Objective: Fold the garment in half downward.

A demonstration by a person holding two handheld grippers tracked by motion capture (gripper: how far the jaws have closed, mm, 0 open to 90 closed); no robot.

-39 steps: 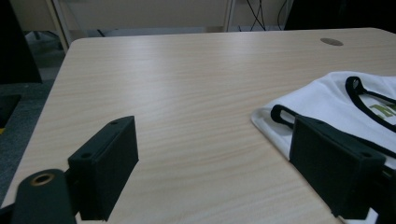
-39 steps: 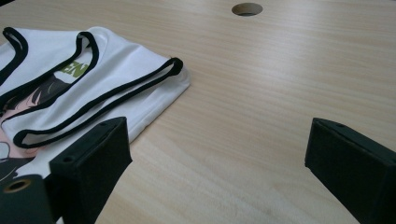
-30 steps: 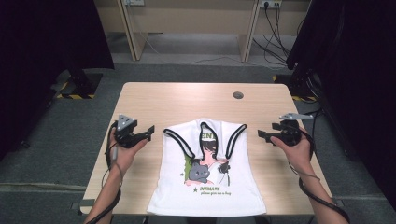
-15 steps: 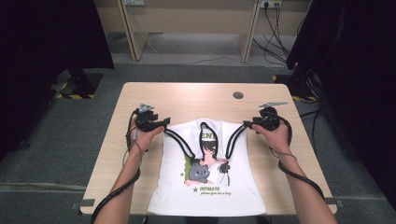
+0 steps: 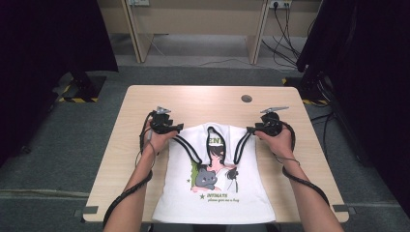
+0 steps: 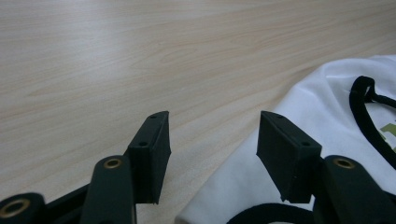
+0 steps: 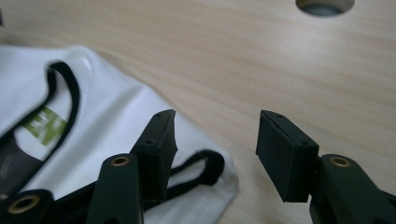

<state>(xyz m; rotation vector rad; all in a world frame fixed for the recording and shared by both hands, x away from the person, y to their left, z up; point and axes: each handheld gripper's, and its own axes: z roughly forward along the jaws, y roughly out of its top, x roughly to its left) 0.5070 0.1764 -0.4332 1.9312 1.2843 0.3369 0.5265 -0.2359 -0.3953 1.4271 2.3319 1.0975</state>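
A white sleeveless top (image 5: pixel 217 193) with black trim and a cartoon print lies flat on the wooden table (image 5: pixel 203 101), neck towards the far side. My left gripper (image 5: pixel 180 128) sits low at its left shoulder strap. In the left gripper view the jaws (image 6: pixel 212 126) stand apart and have just been closing, with bare wood and the white fabric's edge (image 6: pixel 327 102) between them. My right gripper (image 5: pixel 250 129) is at the right strap. Its jaws (image 7: pixel 215 123) have also just been closing and stand apart, over the black-trimmed corner of the top (image 7: pixel 107 116). Neither presses on the cloth.
A round cable hole (image 5: pixel 246 98) is in the table's far right part, and in the right gripper view the hole (image 7: pixel 324 5) lies ahead of the jaws. Wooden desks and floor cables stand behind the table. Dark curtains hang at both sides.
Both grippers have moved inward from beside the top to its shoulder straps and sunk a little. Their jaws stand narrower than before.
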